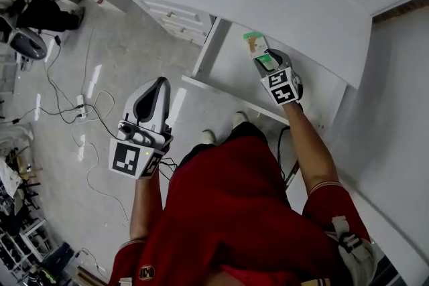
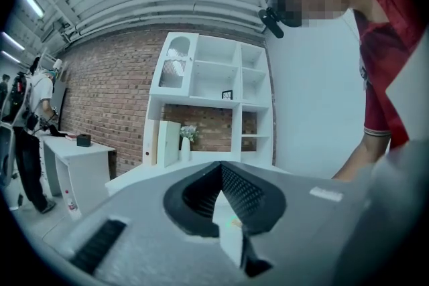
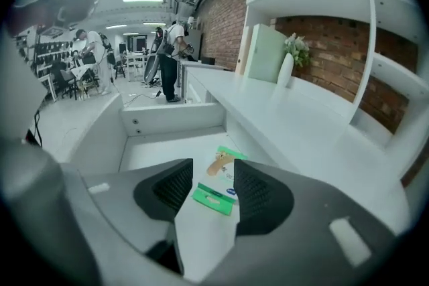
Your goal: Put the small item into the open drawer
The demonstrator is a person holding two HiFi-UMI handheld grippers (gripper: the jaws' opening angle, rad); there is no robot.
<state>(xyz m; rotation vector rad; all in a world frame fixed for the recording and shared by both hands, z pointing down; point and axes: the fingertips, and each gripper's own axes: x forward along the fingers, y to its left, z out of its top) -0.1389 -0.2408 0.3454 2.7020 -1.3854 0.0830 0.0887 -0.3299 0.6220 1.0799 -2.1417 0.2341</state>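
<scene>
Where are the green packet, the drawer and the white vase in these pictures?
Green packet (image 3: 212,198): right gripper view, on its green end strip.
Drawer (image 3: 173,122): right gripper view, on its end wall.
White vase (image 3: 286,70): right gripper view, on its body.

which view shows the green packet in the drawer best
The right gripper view: the green packet lies on the drawer floor, large and clear. The head view shows it small; the left gripper view misses it.
</scene>
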